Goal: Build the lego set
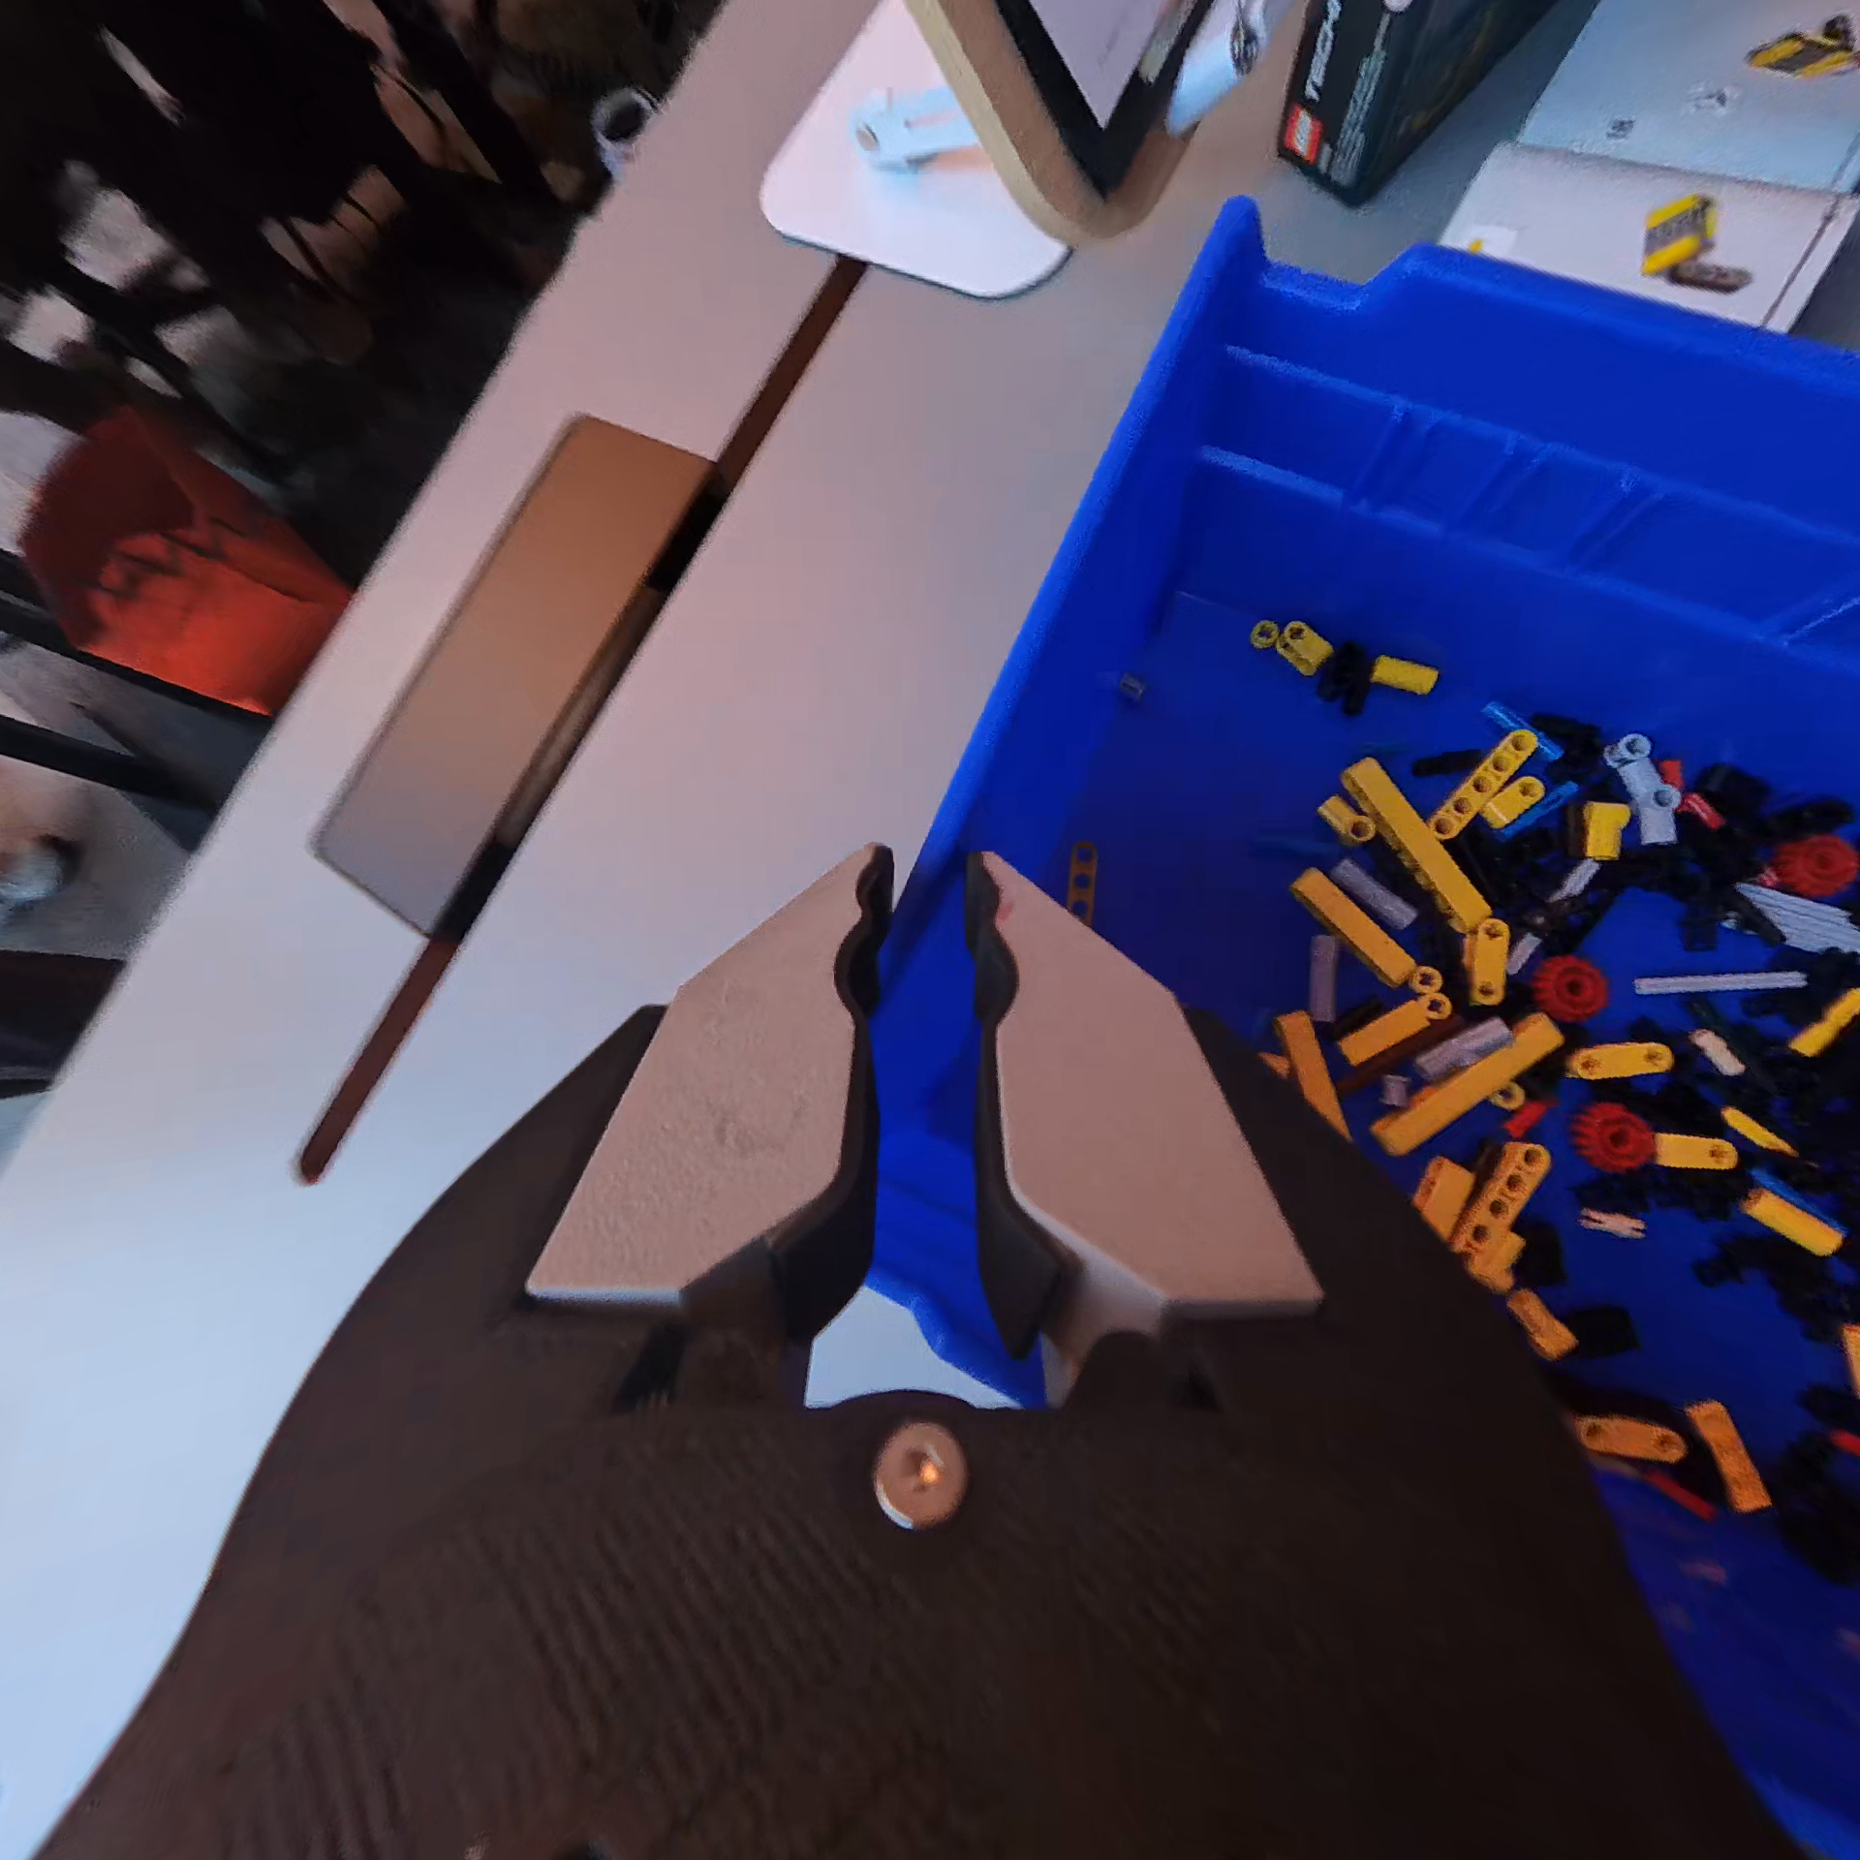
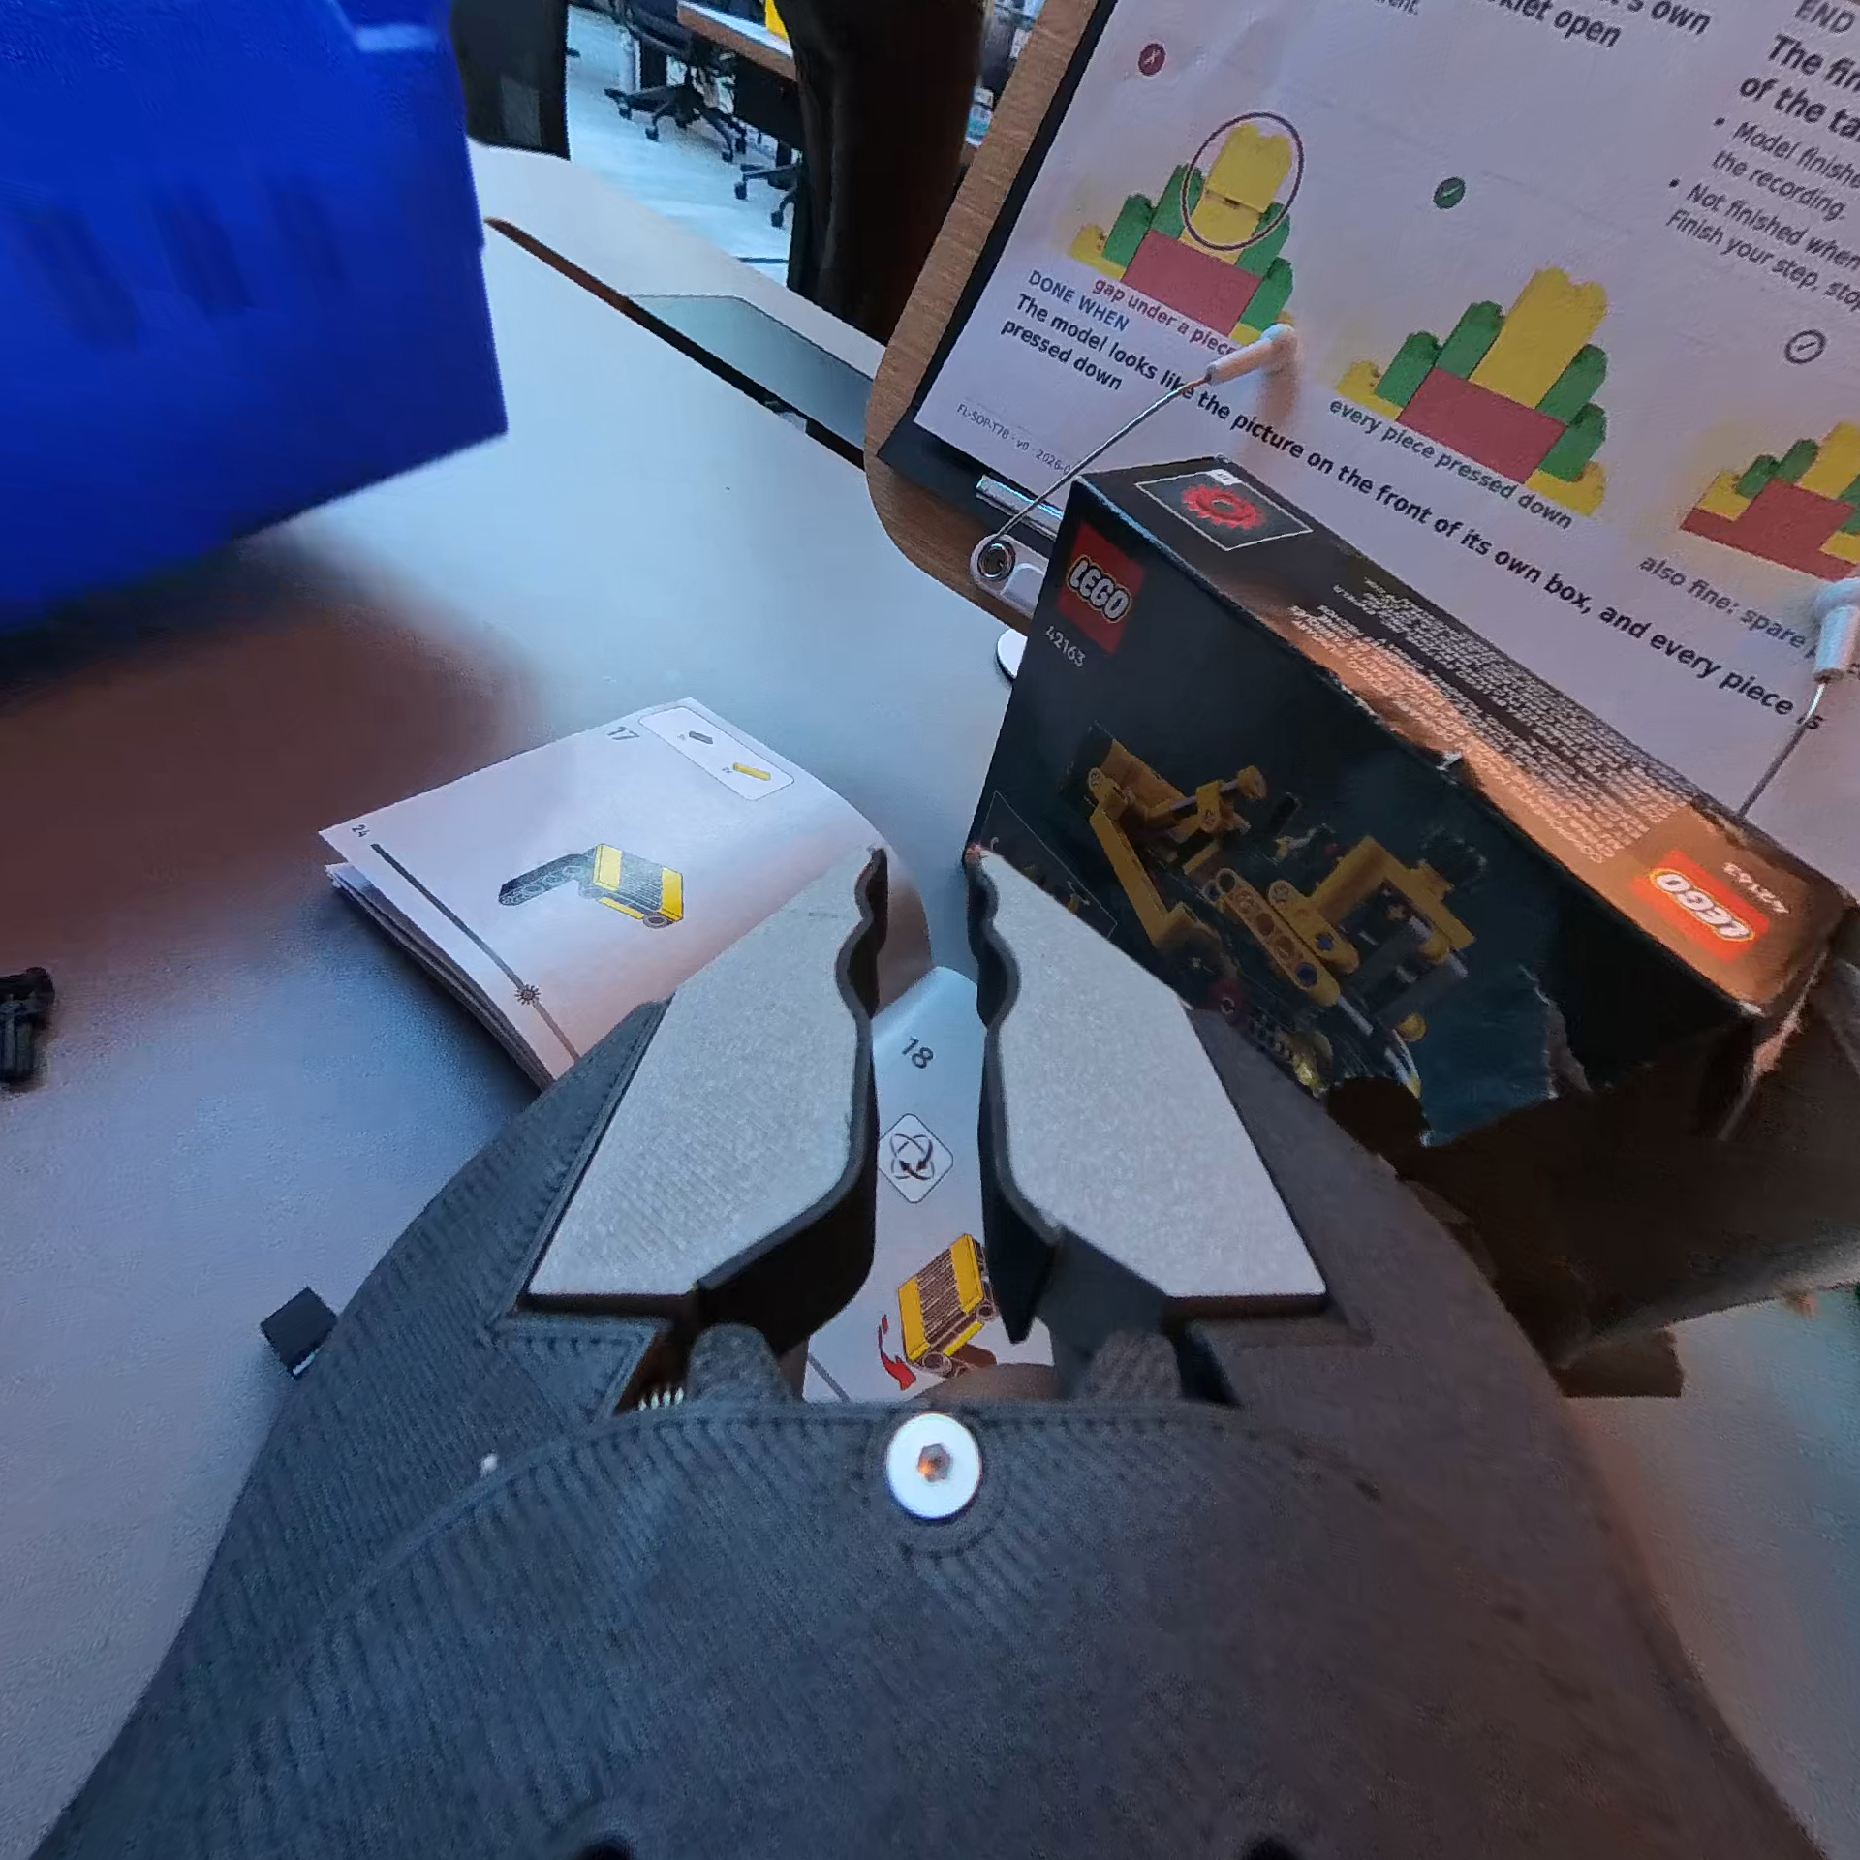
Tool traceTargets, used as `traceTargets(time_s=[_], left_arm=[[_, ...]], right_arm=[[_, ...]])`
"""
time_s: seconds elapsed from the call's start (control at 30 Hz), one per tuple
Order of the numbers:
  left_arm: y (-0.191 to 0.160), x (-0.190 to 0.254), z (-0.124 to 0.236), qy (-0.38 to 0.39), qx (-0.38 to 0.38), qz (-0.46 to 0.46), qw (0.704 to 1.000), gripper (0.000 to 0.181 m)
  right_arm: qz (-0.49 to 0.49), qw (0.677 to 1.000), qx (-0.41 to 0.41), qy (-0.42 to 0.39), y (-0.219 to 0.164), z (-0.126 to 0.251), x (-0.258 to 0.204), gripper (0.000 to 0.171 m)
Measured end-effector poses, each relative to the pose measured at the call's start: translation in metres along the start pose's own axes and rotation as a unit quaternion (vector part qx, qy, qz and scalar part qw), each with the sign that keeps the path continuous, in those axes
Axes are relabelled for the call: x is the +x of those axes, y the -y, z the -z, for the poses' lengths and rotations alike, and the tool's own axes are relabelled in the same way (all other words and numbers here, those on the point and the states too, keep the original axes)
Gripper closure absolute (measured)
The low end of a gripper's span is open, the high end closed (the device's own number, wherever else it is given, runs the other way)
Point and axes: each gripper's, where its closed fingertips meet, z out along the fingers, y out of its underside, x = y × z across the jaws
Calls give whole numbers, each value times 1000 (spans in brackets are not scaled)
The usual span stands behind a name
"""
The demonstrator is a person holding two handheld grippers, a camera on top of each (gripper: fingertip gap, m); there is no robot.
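In the left wrist view a blue bin (image 1: pixel 1308 423) holds several loose yellow, black, grey and red lego pieces (image 1: pixel 1490 1006). My left gripper (image 1: pixel 928 876) hovers over the bin's left rim, fingers a narrow gap apart, nothing between them. In the right wrist view my right gripper (image 2: pixel 926 876) is slightly open and empty above the open instruction booklet (image 2: pixel 604 856) on the grey table. The dark lego box (image 2: pixel 1359 835) stands just right of its fingertips. The blue bin (image 2: pixel 221 282) fills the upper left, blurred.
A wooden stand with a printed instruction sheet (image 2: pixel 1409 302) rises behind the box. Small black pieces lie on the table at the left edge (image 2: pixel 22 1017) and near my gripper body (image 2: pixel 297 1329). The table has a cable slot and flap (image 1: pixel 523 664). A white stand base (image 1: pixel 906 181) sits far back. Across from one pair of fingers to the other is roughly 35 centimeters.
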Motion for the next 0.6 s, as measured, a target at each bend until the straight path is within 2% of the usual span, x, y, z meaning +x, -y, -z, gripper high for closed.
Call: traceTargets(time_s=[0.1,0.17,0.3,0.43,0.6], left_arm=[[14,-13,24,55,30,-15,998,170],[17,-20,28,74,40,-16,996,169],[5,-23,14,61,23,10,998,169],[27,-10,34,61,60,-22,996,170],[32,-8,47,75,61,-27,995,171]], right_arm=[[4,1000,0,1,0,0,-1,159],[2,1000,-1,1,0,-1,-1,159],[-1,1000,2,-1,0,0,0,159],[4,1000,5,-3,2,2,0,160],[4,1000,0,3,0,0,-2,160]])
